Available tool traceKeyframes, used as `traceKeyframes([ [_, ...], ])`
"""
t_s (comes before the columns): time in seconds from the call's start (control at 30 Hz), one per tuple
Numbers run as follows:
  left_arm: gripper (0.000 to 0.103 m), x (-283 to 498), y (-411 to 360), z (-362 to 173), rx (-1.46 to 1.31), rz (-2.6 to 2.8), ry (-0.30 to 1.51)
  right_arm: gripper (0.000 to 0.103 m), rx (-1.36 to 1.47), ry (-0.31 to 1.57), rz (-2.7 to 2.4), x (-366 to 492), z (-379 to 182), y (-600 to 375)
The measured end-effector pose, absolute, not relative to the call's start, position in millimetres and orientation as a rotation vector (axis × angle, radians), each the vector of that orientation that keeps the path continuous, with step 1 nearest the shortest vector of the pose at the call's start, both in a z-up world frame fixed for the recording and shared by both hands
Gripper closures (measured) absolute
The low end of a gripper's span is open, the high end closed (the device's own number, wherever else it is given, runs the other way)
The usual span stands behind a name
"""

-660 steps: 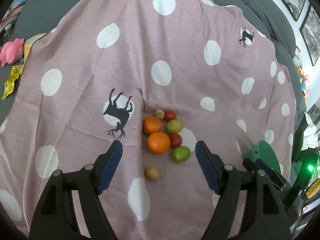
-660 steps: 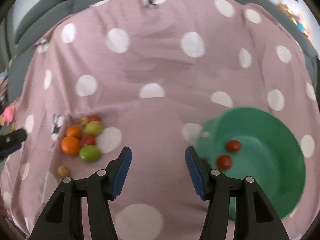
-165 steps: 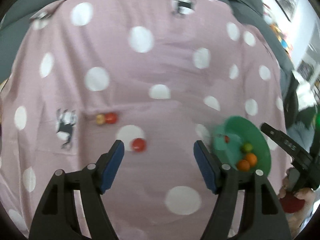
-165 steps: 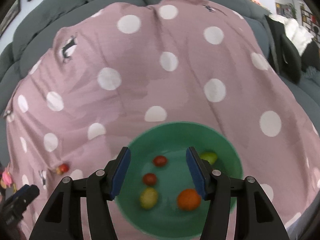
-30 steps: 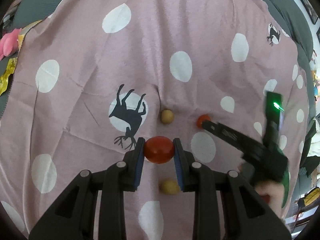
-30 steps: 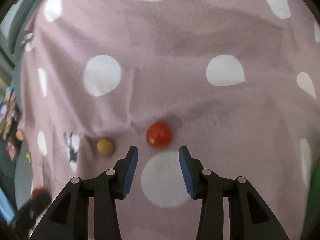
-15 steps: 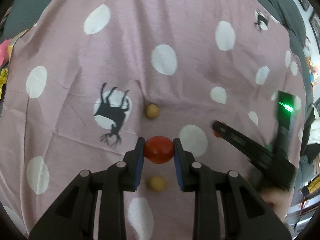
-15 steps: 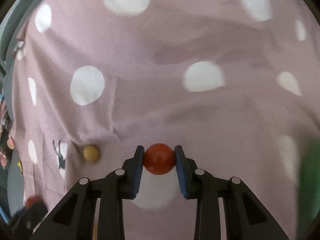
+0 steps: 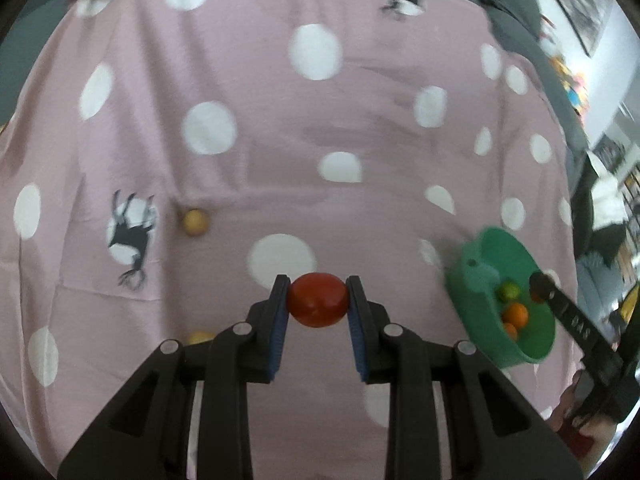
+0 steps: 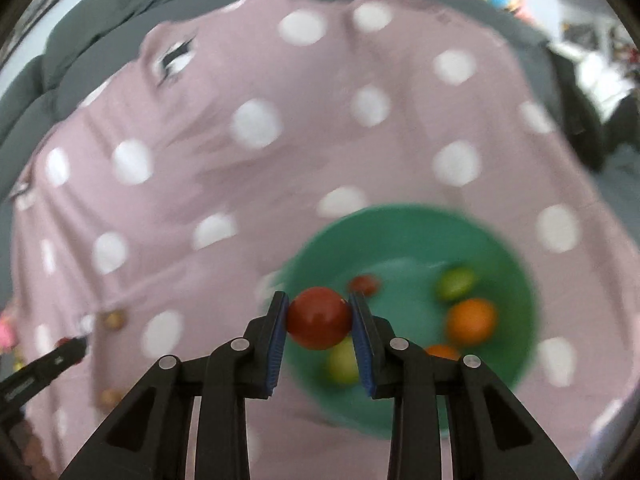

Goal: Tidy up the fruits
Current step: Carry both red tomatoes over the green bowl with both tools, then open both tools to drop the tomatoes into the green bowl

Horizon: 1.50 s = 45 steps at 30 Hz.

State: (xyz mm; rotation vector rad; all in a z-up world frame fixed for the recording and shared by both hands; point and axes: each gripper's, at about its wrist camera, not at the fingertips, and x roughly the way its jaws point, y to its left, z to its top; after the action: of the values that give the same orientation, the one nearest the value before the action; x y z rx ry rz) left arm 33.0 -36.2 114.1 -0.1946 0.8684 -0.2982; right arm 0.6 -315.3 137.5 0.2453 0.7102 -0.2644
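My left gripper (image 9: 318,300) is shut on a red tomato (image 9: 318,305), held above the pink spotted cloth. My right gripper (image 10: 319,316) is shut on another red tomato (image 10: 319,317), held over the near left rim of the green bowl (image 10: 400,232). The bowl holds a red fruit (image 10: 364,285), a green fruit (image 10: 455,283), two oranges (image 10: 471,321) and a yellow-green fruit (image 10: 342,362). In the left wrist view the bowl (image 9: 480,304) is at the right, with the right gripper (image 9: 538,283) above it. Two small tan fruits (image 9: 195,222) (image 9: 200,337) lie on the cloth at the left.
The pink cloth with white dots (image 9: 312,128) covers a grey sofa (image 10: 120,24). A deer print (image 9: 132,236) is at the left. Dark clutter (image 9: 608,216) lies past the cloth's right edge.
Both grippers have swung right toward the bowl, each carrying its tomato. The right gripper now hangs over the bowl's rim. The two tan fruits stay on the cloth.
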Motion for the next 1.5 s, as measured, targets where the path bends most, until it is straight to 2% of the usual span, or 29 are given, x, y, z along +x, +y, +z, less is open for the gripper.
traceKeyframes([
  [0.53, 0.075, 25, -193, 119, -0.025, -0.571, 0.842, 0.070, 0.391, 0.691, -0.361, -22, 134, -376],
  [1.33, 0.075, 30, -253, 92, 0.062, -0.651, 0.935, 0.070, 0.483, 0.732, -0.313, -18, 119, -392],
  [1.4, 0.070, 31, -252, 92, 0.057, -0.648, 0.942, 0.070, 0.485, 0.729, -0.314, -18, 119, -392],
  [1.47, 0.056, 31, -249, 93, 0.037, -0.650, 0.945, 0.070, 0.476, 0.731, -0.317, -17, 119, -392],
  [1.5, 0.052, 31, -246, 95, 0.026, -0.649, 0.941, 0.070, 0.470, 0.733, -0.316, -16, 119, -391],
])
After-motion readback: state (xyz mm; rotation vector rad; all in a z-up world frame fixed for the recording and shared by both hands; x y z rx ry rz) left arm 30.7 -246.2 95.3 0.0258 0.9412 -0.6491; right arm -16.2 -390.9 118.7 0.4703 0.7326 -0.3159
